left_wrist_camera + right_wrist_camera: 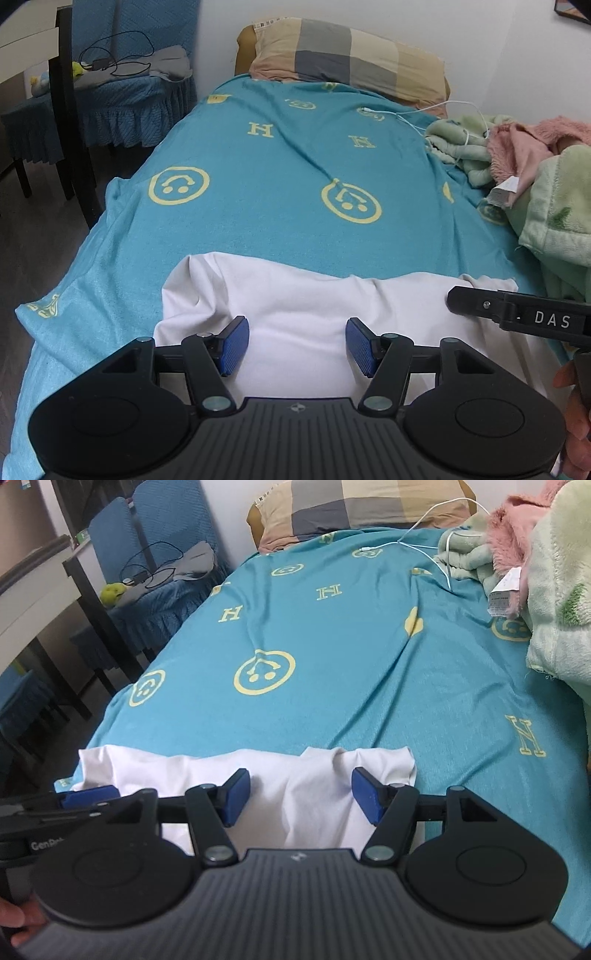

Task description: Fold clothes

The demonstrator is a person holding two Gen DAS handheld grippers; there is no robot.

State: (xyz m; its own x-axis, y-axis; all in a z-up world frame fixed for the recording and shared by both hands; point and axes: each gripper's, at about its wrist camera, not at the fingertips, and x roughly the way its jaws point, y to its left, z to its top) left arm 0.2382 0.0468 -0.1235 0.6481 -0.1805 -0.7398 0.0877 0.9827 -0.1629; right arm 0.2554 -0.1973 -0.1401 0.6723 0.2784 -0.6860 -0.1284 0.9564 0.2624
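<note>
Fingers apart on both: left gripper (297, 345) and right gripper (300, 797) spread over cloth, nothing clamped. Teal bedsheet (280, 155) across bed, white garment (303, 306) lying at near edge, checked pillow (351, 55) far end.

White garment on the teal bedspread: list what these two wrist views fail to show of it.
- White cotton garment, left wrist view: near part hidden behind the left gripper; its type cannot be told.
- Same garment, right wrist view: near edge covered by the right gripper; left end partly behind the other gripper's blue fingers.
- Teal smiley-print bedspread: foot of the bed cut off in both views.
</note>
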